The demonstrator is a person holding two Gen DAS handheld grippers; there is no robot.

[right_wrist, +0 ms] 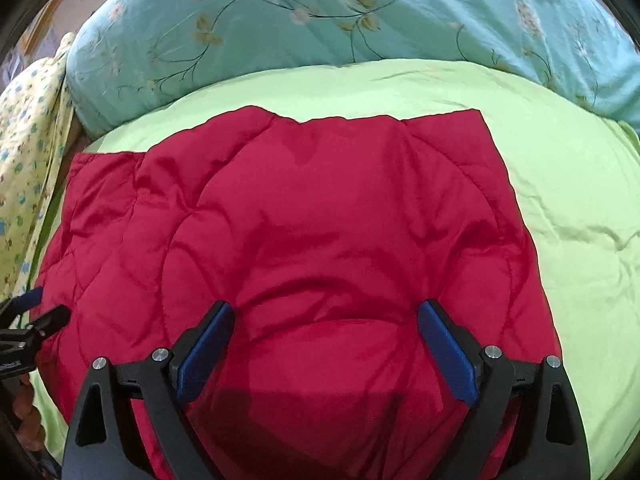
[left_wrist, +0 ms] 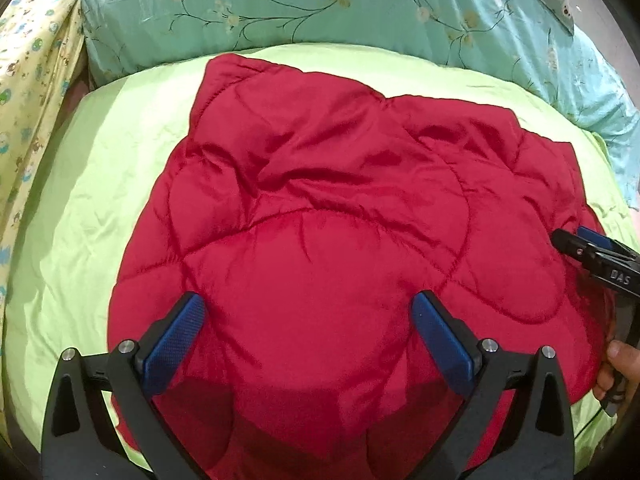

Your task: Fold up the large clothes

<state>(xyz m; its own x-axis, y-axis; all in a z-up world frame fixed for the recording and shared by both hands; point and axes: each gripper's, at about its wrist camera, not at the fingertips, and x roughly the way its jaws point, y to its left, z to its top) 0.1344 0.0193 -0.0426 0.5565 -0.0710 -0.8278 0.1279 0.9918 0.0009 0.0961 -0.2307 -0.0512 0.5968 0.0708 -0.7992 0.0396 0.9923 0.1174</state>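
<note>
Green bedsheet [left_wrist: 100,184], red quilted garment [left_wrist: 320,208] spread; both claws [left_wrist: 306,320] [right_wrist: 326,330] wide open, empty

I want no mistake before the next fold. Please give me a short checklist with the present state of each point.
1. Left gripper open, nothing held: ok.
2. Right gripper open, nothing held: ok.
3. Red quilted garment lies wholly on the green sheet: cannot tell, near edge hidden.
4. Garment surface smooth: not ok, wrinkles across the middle.
5. Far edge straight: ok in the right wrist view.
6. Both grippers apart from each other: ok.
</note>
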